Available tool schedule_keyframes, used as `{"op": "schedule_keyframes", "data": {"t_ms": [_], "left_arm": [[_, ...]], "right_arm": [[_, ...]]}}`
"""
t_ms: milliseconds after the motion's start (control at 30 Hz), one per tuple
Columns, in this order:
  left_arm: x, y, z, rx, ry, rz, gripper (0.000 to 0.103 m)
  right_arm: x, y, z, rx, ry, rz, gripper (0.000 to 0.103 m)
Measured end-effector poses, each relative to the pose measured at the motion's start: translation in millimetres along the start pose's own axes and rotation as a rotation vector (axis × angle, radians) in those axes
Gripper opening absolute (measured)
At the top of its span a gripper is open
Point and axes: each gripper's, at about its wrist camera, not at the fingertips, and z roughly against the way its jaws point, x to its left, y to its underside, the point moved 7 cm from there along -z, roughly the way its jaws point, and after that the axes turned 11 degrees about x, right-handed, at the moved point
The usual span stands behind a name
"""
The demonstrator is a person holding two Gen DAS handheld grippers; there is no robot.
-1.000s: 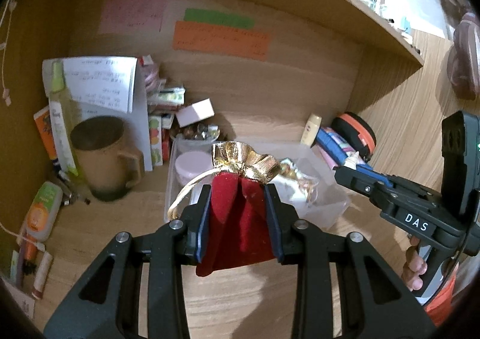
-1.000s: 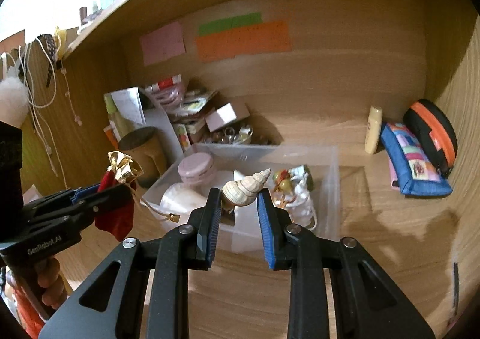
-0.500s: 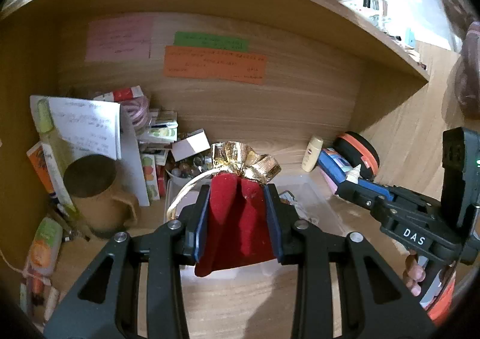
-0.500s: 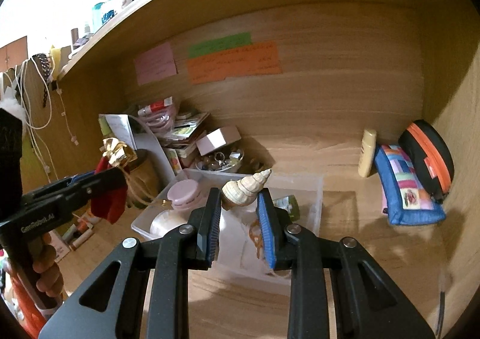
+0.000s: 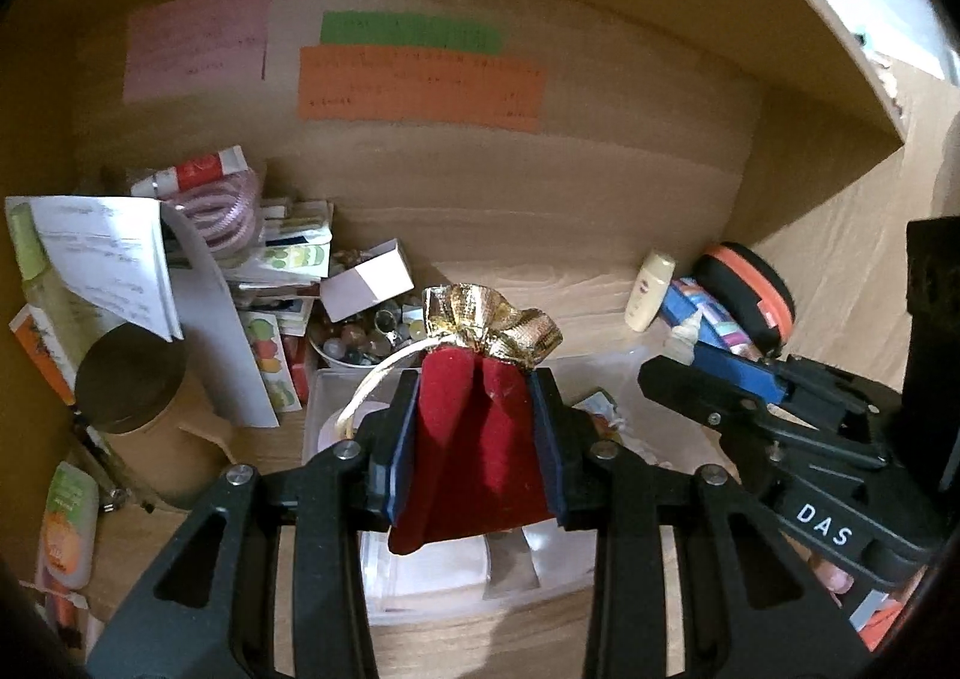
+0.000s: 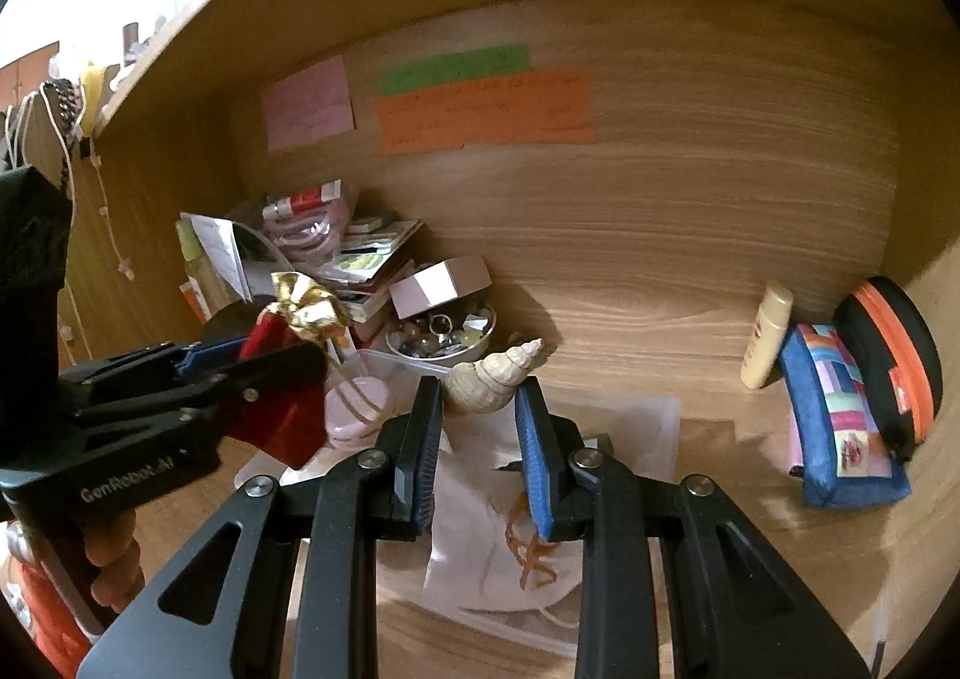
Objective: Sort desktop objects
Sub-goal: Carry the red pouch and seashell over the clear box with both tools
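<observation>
My left gripper [image 5: 474,397] is shut on a red velvet pouch [image 5: 474,439] with a gold ruffled top and a cream cord; it hangs over the clear plastic bin [image 5: 336,379]. In the right wrist view the same pouch [image 6: 282,415] shows at the left, pinched in the left gripper [image 6: 258,355]. My right gripper [image 6: 480,397] is shut on a cream spiral seashell [image 6: 492,379], its tip pointing up and right, above the clear bin [image 6: 660,415]. The right gripper [image 5: 696,355] also appears at the right of the left wrist view.
Inside a wooden desk alcove: a brown mug [image 5: 138,415], papers and small boxes piled at the back left, a bowl of rings and stones [image 6: 444,337], a cream tube [image 6: 765,337], a patchwork blue pouch [image 6: 840,415] and a black-orange case [image 6: 894,355] at the right. Coloured notes hang on the back wall.
Both grippers have moved deeper into the alcove, over the bin, each keeping its hold. The back wall and the clutter look closer now.
</observation>
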Motion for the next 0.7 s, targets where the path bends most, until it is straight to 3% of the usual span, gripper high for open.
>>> {"op": "schedule_keyframes", "data": {"t_ms": [367,700], "left_arm": [[5,-2,-53,0.093,-0.016,-0.004,0.035],[11,2,-85,0.129,-0.105,-0.041,0.036]], "right_arm": [[-2,-5,-46,0.093,0.050,0.045,0.023],[-16,10,-85,0.188,0.083,0.040,0.023]]}}
